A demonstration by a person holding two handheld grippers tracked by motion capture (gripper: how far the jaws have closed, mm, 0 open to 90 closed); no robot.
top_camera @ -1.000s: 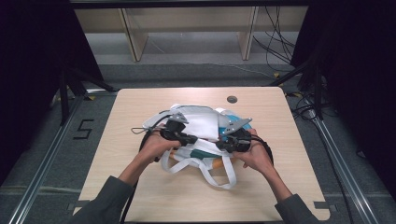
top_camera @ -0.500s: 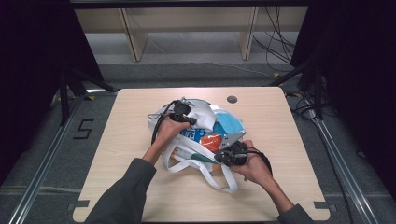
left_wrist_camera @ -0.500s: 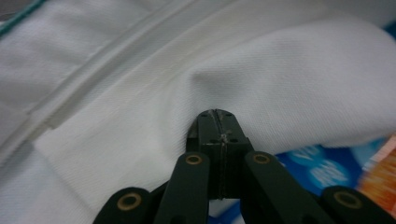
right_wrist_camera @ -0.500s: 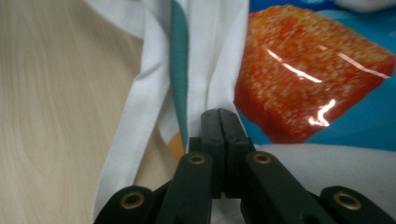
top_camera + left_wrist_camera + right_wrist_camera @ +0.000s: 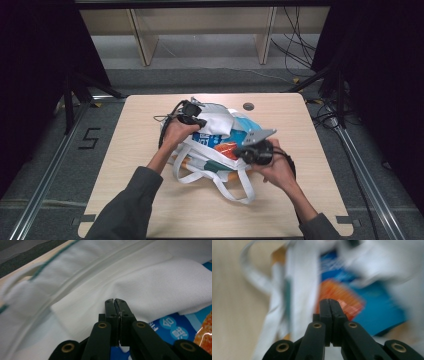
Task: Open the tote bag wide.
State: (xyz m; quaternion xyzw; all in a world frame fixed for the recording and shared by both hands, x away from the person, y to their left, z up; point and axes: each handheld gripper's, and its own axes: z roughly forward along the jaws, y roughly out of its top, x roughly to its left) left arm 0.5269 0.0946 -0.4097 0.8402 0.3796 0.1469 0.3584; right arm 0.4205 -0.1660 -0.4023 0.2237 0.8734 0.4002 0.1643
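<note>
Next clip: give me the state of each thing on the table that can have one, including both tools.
White tote bag: lying on its side, mouth open, handles loose on the table.
Blue snack packet: inside the bag, partly showing at the mouth.
Left tool: shut, tips against the bag's white cloth; whether it pinches cloth can't be told.
Right tool: shut, nothing between the jaws, pointing at the packet.

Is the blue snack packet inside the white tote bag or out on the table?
Inside: the blue packet sits within the white bag's open mouth.

White tote bag (image 5: pixel 215 125) crumpled mid-table; blue-orange packet (image 5: pixel 220 142) lying in mouth
</note>
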